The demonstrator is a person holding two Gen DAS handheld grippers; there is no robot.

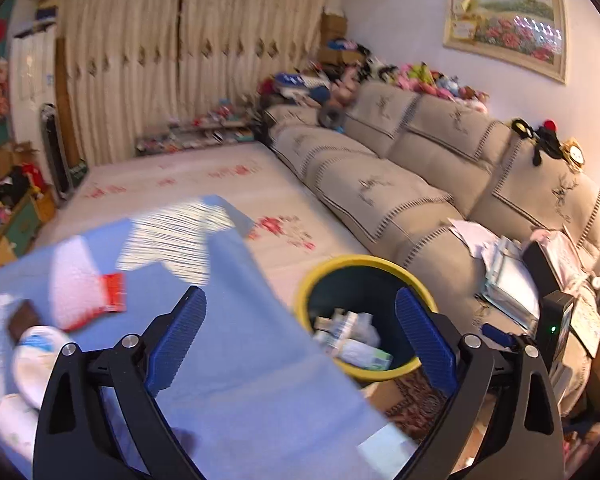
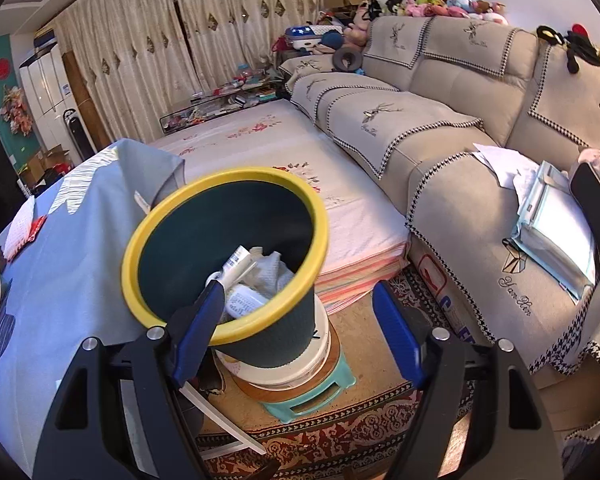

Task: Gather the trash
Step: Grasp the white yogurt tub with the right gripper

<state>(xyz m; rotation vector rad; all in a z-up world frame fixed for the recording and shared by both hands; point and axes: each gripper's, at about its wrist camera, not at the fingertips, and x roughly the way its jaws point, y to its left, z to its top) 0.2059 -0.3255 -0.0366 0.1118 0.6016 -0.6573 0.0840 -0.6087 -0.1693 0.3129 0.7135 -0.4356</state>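
Ahead of both tools: bin (image 2: 224,256), yellow rim, dark wall, stood on a stack of white tub (image 2: 320,344) + green stool (image 2: 312,396), prob. to bring its mouth level w/ the table edge so trash drops straight in.
Left gripper (image 1: 300,336): jaws wide, nothing betw. pads; empty.
Left, what's in front: bin rim (image 1: 364,260) just ahead & slightly right, blue cloth (image 1: 228,360) under & to its left. View blurred.
Right gripper (image 2: 296,336): jaws wide apart, no pad pressing on anything. Left finger (image 2: 198,332) overlaps the near rim in view; touching or just in front, can't tell.
Right, why there: looks like it's staying by the bin to steady or tilt it; judgement only.
Trash in bin: tube (image 2: 238,264), crumpled tissue (image 2: 270,272), small white pack (image 2: 244,302), so part of the job is done.
Trash still out: red/white wrapper (image 1: 88,292) & brown bit (image 1: 22,318), far left of left gripper on the cloth; white cups (image 1: 36,348) nearer, lower left. Trash or not, unsure.
Next, likely: left swings back left for the wrapper.
Risk: bin perched high on a narrow stack, a knock could tip it.
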